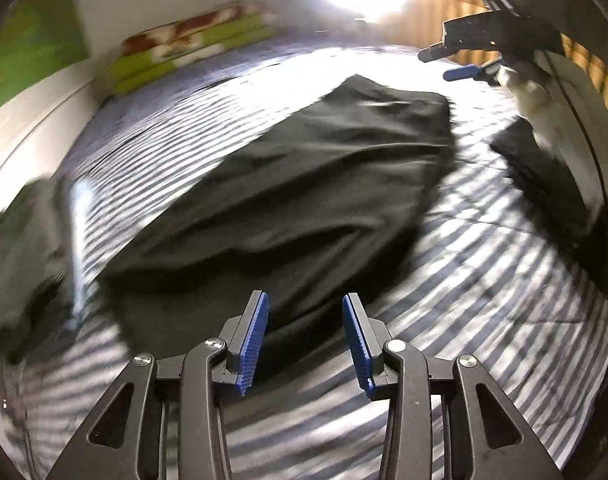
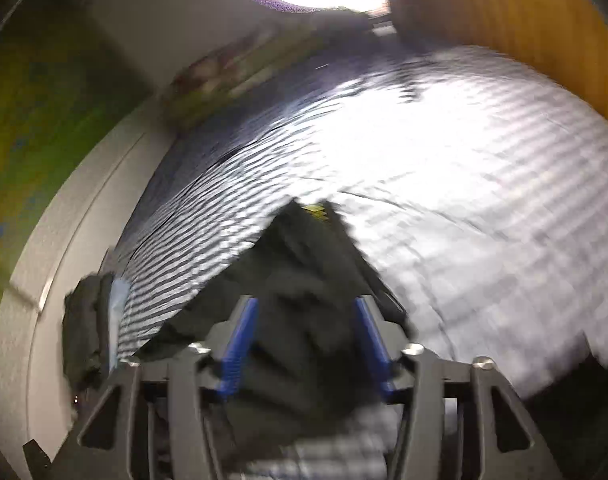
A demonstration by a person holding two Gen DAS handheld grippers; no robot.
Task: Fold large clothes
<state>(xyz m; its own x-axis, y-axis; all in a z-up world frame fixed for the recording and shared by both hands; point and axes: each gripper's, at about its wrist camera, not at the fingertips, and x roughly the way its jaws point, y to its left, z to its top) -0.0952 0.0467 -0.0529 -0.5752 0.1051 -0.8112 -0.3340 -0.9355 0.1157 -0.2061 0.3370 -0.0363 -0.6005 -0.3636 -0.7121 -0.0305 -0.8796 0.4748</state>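
The dark garment [image 1: 288, 184] lies rumpled on the striped bed [image 1: 483, 280], stretching from centre toward 1 o'clock (blur hides its edges). Both the left claw [image 1: 305, 340] and right claw [image 2: 300, 344] stand part open, holding nothing, so a hasty grasp risks pinching the bedcover or only one layer, skewing the fold.

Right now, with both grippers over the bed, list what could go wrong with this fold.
1. The black garment lies rumpled and skewed on the striped bedspread; folding it as it lies may lock creases in.
2. Both the left gripper and the right gripper look open and empty, and the views are blurred, so a rushed grab could catch the bedspread too.
3. A second dark pile sits near the bed's edge and might get dragged or knocked off.
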